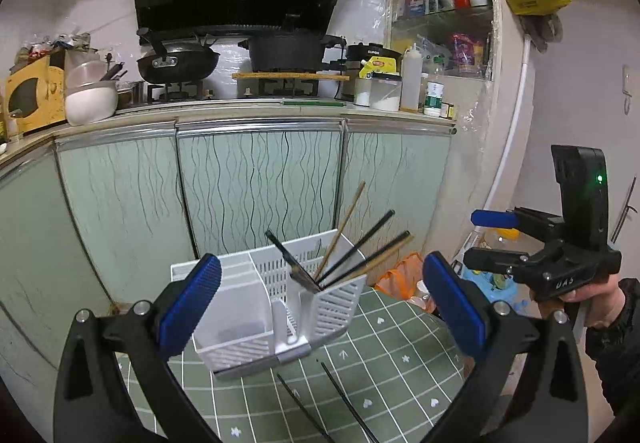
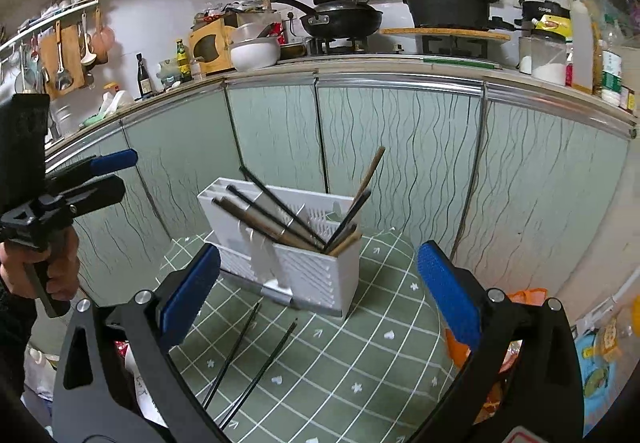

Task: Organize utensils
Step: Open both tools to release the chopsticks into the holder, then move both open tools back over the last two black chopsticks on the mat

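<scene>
The white utensil caddy [image 1: 276, 307] sits near the far edge of the green grid-patterned mat [image 1: 400, 355], pretty close to the pale green cabinet doors [image 1: 256, 179] behind it, so there's not much room back there. The near side is way roomier: bare mat apart from two black chopsticks [image 2: 256, 355] lying loose on it, side by side, just in front of the caddy's near bottom edge and running toward the near edge of the mat.

In the caddy, the right-hand compartment is the busy one: a bunch of chopsticks [image 1: 360, 251], some black and some wooden brown, lean at all angles and fan out over the rim. The bigger compartment on the left looks empty from the left wrist view.

The left gripper [image 1: 320, 303] hangs over the near part of the mat with its blue pads spread wide, nothing between them, the caddy just framed in the gap. The right gripper [image 2: 316, 291] is the same, jaws spread as wide as they go, holding nothing, aimed at the caddy. An orange bag [image 1: 404, 275] sits off the mat's right edge.
</scene>
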Available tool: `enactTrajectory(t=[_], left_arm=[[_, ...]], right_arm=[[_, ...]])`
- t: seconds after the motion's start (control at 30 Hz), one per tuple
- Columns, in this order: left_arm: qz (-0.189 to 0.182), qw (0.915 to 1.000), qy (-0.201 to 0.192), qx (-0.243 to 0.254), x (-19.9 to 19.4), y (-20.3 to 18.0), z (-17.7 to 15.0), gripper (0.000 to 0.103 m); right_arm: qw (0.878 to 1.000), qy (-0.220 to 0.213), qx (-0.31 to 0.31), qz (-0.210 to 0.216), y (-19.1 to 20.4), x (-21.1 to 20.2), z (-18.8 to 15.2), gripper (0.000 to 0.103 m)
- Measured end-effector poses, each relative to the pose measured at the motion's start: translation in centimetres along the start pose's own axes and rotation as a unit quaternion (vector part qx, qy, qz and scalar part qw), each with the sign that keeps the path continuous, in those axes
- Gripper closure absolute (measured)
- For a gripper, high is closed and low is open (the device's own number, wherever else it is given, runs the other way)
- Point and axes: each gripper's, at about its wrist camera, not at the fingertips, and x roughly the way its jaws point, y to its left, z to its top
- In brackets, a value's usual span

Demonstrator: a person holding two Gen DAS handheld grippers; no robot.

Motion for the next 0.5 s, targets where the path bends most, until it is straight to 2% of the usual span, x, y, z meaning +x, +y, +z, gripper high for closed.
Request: enactTrajectory(t=[0.23, 0.5], left_arm=[[0.021, 0.9998, 0.003, 0.000, -2.2, -1.2, -3.0, 0.004], [0.044, 0.9989, 0.016, -0.001, -3.8, -1.6, -7.0, 0.004]], right_arm=[[1.000, -0.007, -0.016, -0.016, 2.7, -2.3, -3.0, 0.009], [0.999, -0.013, -0.016, -0.032, 3.9, -4.0, -5.9, 0.008]])
